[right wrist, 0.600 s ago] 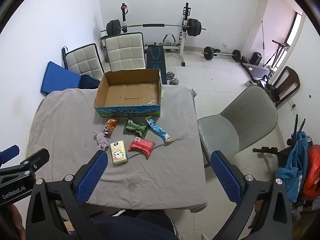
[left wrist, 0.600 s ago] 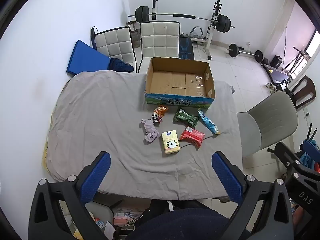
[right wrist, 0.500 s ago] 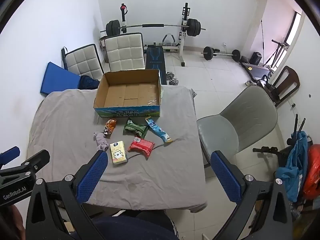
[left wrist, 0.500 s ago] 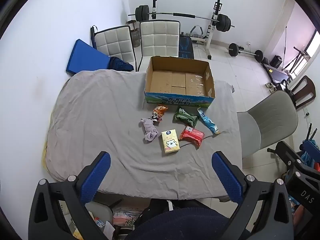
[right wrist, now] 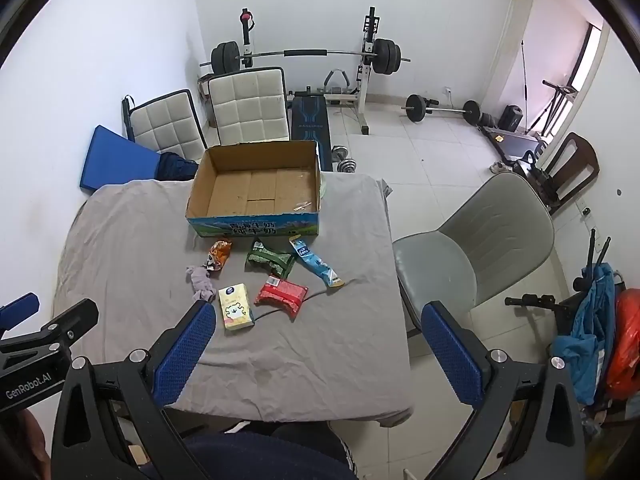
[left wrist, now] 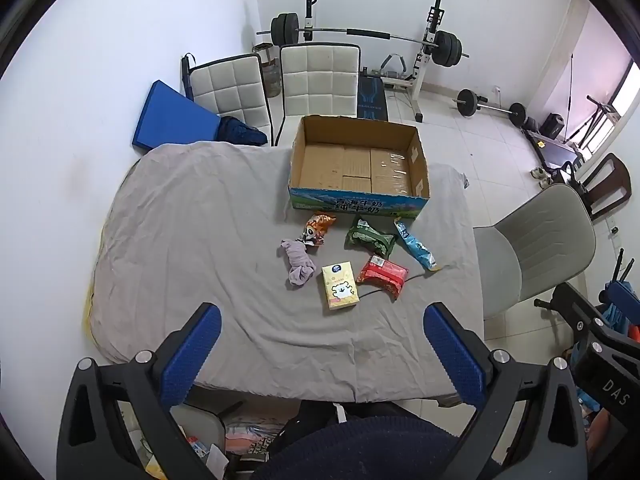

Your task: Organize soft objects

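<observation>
Soft things lie in a little bunch on a table covered with a wrinkled gray sheet (left wrist: 180, 220): an orange pack (left wrist: 318, 227), a green pack (left wrist: 370, 237), a blue pack (left wrist: 416, 249), a red pack (left wrist: 382, 274), a yellow tissue pack (left wrist: 340, 289) and a purple sock (left wrist: 298, 266). The sock touches the orange pack. Just past them stands an open box (left wrist: 360, 204) with nothing in it. A gray chair (left wrist: 536, 248) sits at the right side of the table, and two white chairs (left wrist: 318, 80) stand behind it. A blue mat (left wrist: 172, 122) leans by the wall. A barbell on a rack (left wrist: 364, 36) stands at the back of the white room. The left tongs (left wrist: 320, 340) are wide apart and hold nothing. The right tongs (right wrist: 316, 338) are wide apart too, with nothing between them. Both hang high over the near edge of the table, well apart from the soft things, which lie ahead between the blue fingers (left wrist: 192, 354).
</observation>
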Demonstrator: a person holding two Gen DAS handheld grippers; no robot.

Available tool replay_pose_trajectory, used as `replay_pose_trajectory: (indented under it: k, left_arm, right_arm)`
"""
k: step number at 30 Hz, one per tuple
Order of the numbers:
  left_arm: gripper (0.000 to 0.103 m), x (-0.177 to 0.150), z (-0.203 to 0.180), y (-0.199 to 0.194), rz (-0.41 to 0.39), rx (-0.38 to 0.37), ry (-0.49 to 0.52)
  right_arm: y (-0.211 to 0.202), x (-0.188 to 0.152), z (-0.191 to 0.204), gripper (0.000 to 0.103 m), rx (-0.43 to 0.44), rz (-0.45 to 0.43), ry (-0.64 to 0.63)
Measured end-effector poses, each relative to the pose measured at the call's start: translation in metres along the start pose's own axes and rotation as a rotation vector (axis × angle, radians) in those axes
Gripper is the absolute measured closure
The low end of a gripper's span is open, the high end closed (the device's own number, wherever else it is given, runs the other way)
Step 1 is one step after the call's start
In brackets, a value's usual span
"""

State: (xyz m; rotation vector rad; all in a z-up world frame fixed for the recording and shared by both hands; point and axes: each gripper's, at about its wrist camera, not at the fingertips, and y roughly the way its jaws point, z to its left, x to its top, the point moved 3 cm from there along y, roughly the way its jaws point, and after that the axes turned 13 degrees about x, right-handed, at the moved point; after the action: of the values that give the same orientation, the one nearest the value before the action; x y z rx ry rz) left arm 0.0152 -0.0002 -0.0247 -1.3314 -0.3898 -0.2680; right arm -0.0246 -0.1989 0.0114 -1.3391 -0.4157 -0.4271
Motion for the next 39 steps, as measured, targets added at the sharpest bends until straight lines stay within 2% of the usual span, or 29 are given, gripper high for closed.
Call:
replay_pose_trajectory:
  k: [39]
  left_arm:
    - [0.000,-0.0016,0.0023,-0.0055,-0.027,-0.024,-0.024]
  right_arm:
    - [0.0047,-0.0021,0.0014,0.000,-0.002,-0.013,-0.004]
